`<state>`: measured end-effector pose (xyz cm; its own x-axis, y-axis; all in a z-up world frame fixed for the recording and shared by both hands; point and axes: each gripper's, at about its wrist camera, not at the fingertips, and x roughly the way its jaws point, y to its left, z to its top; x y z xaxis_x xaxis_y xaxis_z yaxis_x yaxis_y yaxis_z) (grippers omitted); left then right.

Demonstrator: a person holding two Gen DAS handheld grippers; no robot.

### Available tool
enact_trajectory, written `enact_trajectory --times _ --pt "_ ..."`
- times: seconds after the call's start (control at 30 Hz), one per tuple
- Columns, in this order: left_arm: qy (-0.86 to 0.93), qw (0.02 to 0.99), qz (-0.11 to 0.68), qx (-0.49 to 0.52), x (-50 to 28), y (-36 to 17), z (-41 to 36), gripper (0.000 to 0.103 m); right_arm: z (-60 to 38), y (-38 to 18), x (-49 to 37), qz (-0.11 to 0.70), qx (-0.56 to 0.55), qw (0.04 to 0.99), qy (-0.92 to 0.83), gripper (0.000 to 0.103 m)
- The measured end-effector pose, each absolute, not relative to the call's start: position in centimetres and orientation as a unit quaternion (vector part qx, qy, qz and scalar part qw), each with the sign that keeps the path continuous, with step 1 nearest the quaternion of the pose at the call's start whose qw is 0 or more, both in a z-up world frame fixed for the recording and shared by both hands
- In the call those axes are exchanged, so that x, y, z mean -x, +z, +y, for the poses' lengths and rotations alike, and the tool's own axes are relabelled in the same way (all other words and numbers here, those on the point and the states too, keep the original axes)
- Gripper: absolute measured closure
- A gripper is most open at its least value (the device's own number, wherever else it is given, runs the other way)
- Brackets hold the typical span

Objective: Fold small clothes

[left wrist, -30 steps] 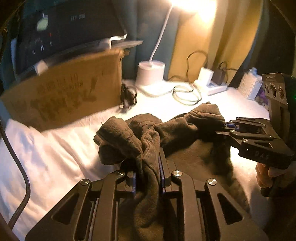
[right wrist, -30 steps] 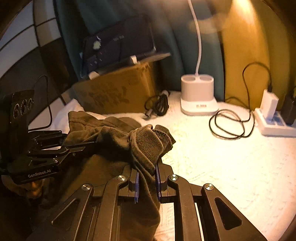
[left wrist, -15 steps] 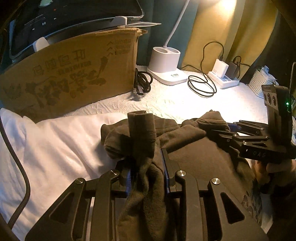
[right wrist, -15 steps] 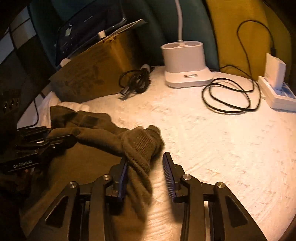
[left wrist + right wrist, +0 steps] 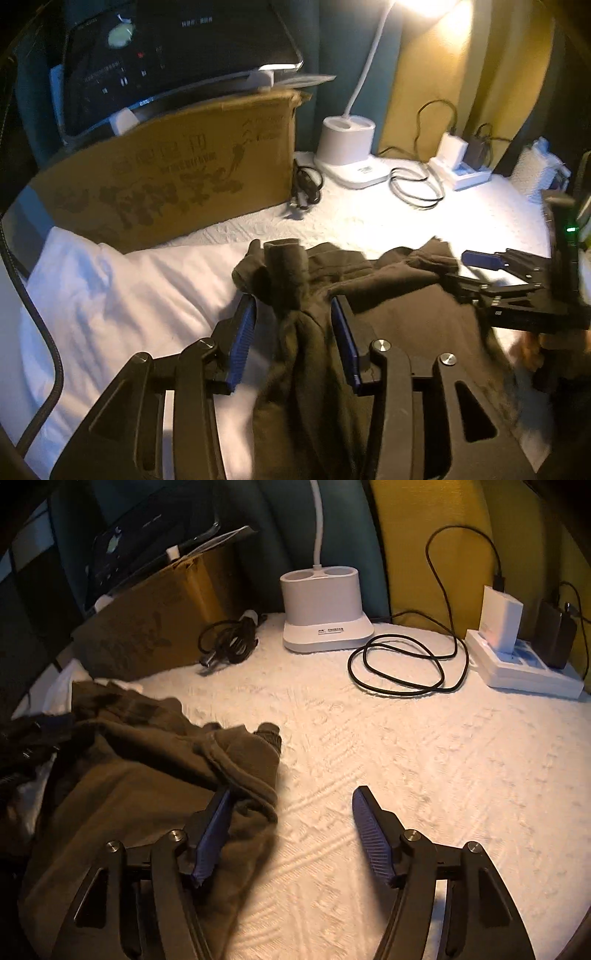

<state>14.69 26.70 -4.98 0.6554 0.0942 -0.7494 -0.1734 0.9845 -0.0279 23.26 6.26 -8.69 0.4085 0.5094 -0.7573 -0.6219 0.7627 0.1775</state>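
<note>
The dark olive garment lies crumpled on the white textured bedspread, one cuffed sleeve end bunched up between the fingers of the left claw, which stands wide and grips nothing. The right claw is wide as well; the other sleeve's cuff lies just ahead of its left finger, fabric spilling under that finger, bare spread under the other. The step in hand looks like laying both sleeves down. To do it well, lift each claw straight up and clear so no pad drags the cloth, then smooth the bunched left sleeve flat across the body before taking a new hold at the hem, away from the coiled black cable ahead
</note>
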Motion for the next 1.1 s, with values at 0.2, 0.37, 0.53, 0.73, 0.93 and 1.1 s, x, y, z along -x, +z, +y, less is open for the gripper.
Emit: enact_trajectory --times 0.2,0.37,0.53,0.73,0.93,1.1 --pt "0.071 0.913 0.396 0.062 -12.2 -4.1 25.7 0.046 5.0 -7.9 -22.2 0.423 0.066 0.842 0.328 0.029" --pt "0.063 0.909 0.408 0.061 -10.7 -4.8 24.3 0.046 4.6 -7.4 -20.1 0.420 0.067 0.837 0.344 0.029" --pt "0.067 0.901 0.425 0.055 -9.7 -6.1 23.2 0.046 4.6 -7.8 -17.8 0.421 0.078 0.832 0.353 0.028" --pt "0.094 0.891 0.442 0.042 -8.9 -8.0 23.2 0.046 4.0 -8.8 -16.0 0.423 0.091 0.833 0.345 0.028" --pt "0.108 0.891 0.440 0.028 -8.4 -7.8 22.7 0.046 3.1 -8.9 -15.3 0.421 0.090 0.838 0.336 0.025" --pt "0.115 0.894 0.433 0.029 -7.4 -7.1 22.6 0.046 2.4 -8.7 -14.8 0.417 0.092 0.841 0.331 0.025"
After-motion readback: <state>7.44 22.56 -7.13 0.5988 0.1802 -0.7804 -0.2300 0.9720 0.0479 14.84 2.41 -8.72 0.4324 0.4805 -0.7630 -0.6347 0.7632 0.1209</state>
